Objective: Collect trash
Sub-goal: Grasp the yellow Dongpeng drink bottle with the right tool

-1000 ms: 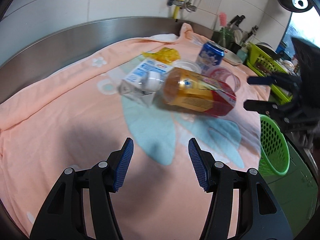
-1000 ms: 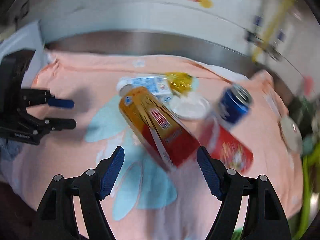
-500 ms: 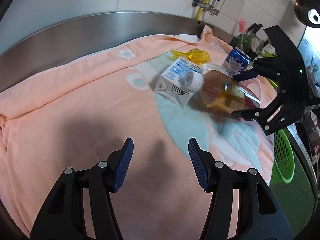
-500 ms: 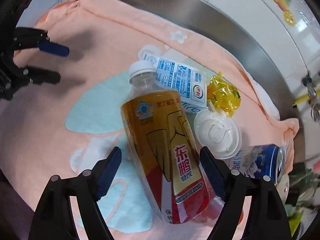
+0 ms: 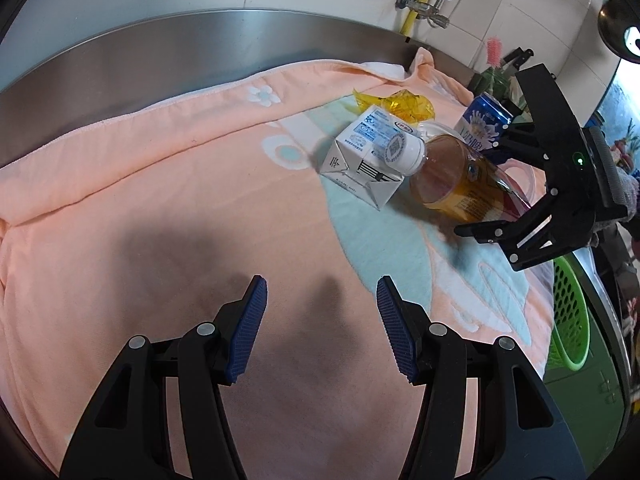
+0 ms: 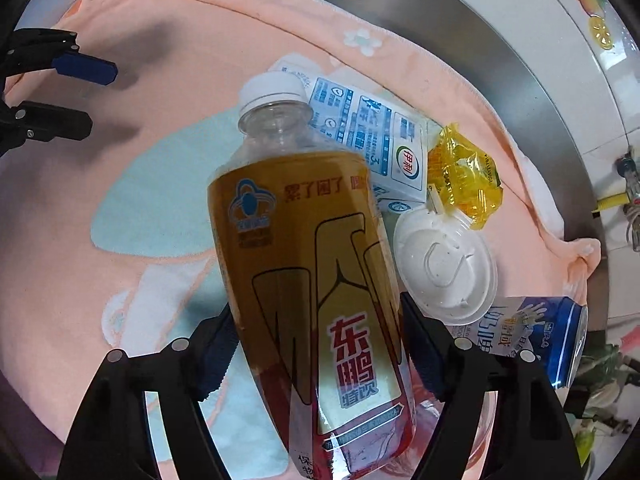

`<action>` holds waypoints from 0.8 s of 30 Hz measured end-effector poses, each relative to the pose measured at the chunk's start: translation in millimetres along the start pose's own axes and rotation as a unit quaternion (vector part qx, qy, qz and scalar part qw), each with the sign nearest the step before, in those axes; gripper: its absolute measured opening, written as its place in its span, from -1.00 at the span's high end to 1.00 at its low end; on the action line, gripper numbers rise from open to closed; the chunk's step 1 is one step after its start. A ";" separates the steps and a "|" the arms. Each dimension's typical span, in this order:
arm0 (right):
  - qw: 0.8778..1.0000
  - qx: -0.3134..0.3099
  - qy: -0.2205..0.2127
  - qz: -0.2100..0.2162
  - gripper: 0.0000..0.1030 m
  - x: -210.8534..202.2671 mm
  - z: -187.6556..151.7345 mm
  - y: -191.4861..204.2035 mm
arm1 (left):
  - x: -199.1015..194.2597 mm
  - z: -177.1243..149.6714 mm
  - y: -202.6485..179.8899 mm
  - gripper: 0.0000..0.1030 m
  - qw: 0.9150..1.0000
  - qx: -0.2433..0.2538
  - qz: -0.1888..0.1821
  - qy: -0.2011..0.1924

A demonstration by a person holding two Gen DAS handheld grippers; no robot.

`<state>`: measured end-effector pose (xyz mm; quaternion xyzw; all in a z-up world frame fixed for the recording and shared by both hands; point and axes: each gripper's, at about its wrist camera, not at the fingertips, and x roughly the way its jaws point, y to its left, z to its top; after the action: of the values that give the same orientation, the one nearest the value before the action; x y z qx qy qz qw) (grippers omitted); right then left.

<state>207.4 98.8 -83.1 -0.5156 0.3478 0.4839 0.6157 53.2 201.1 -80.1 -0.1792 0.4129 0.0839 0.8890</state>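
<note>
Already straddled by the right gripper [image 6: 316,344], the drink bottle [image 6: 308,280] lies on the pink towel [image 5: 140,168]; whether its fingers grip yet, I cannot tell. A smooth bottle could slip, knocking the milk carton [image 6: 368,136]. Left gripper [image 5: 320,320] hangs wide, empty.

You can read 东鹏特饮 and 累了困了 on the bottle [image 6: 316,280] label, 伊利 on the milk carton [image 6: 372,136], and "MILK" on the blue can [image 6: 536,336].
</note>
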 end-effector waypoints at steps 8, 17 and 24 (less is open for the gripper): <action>0.997 0.075 -0.032 0.007 -0.38 -24.3 -14.4 7.6 | -6.9 12.5 -3.4 -0.11 1.000 0.004 0.005 -0.020; 0.986 0.156 -0.039 0.034 -0.38 -42.9 -51.3 36.2 | -1.8 49.7 -31.8 -0.11 0.998 0.046 0.020 -0.043; 0.976 0.198 -0.034 0.081 -0.38 -35.0 -68.9 49.4 | 5.6 60.7 -46.7 -0.11 0.998 0.053 0.007 -0.037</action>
<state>155.0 23.6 -81.0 -0.3366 0.4560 0.4708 0.6760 113.4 181.6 -36.6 -0.1259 0.3851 0.0753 0.9111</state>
